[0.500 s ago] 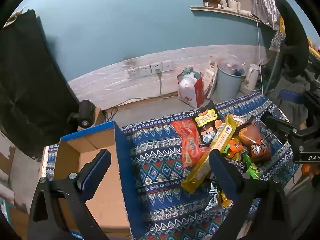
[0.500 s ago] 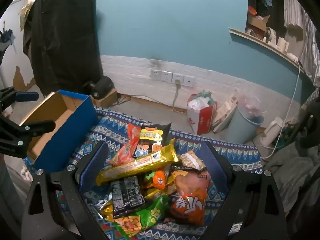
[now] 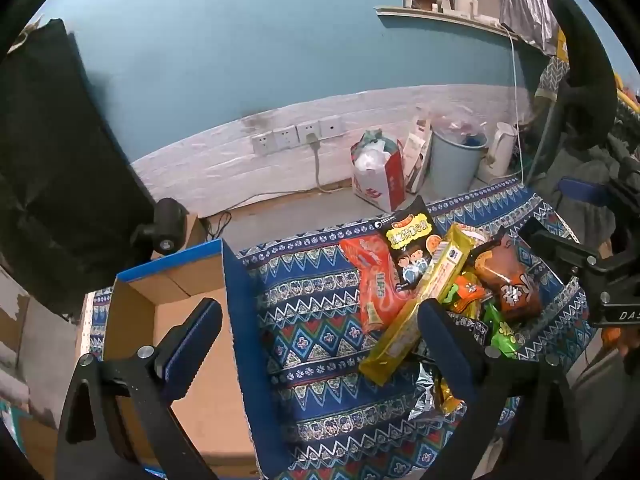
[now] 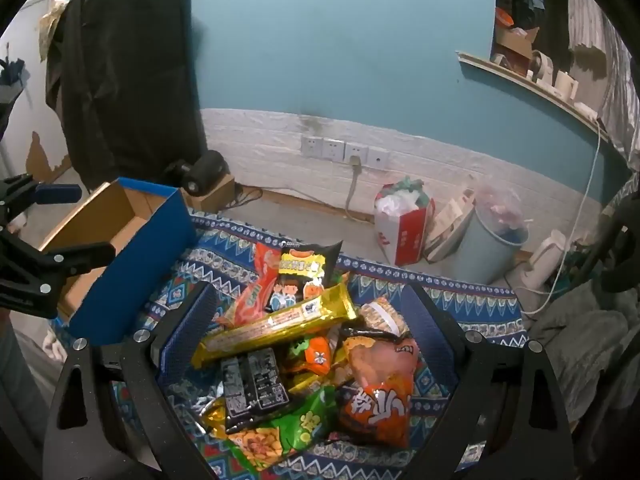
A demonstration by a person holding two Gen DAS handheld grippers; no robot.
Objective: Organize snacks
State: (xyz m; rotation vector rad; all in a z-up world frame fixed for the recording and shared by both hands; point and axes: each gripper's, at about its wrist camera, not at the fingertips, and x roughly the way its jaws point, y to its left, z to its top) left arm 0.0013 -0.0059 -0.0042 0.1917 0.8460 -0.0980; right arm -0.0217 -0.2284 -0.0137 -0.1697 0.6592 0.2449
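Both grippers hang over the table with jaws spread wide and nothing between them. The left gripper (image 3: 320,332) straddles the near right wall of the box (image 3: 236,320), one finger over the bare cardboard floor, the other over the left edge of the snacks. The box sits open on the left of the patterned cloth (image 3: 320,344), blue outside, brown inside.

The right gripper (image 4: 310,320) hovers directly above the snack pile (image 4: 308,360), its fingers framing the heap on either side without touching any packet, as far as this angle lets one judge. On top lies the gold bar (image 4: 276,328), running diagonally across the pile. Behind it, on the far side, stand the black bag (image 4: 304,276) with cartoon children and the red pack (image 4: 256,292) just to its left, both partly under the bar. Nearer, a black packet (image 4: 254,388) lies under the bar's near end, with the green bag (image 4: 280,432) poking out below it. To the right sits the orange bag (image 4: 380,392), and a small orange sachet (image 4: 318,356) is wedged in the middle.

The pile is well apart from the box, with bare cloth between them. Beyond the table, a bin (image 4: 488,240) and a red-and-white bag (image 4: 404,228) stand on the floor against the wall.
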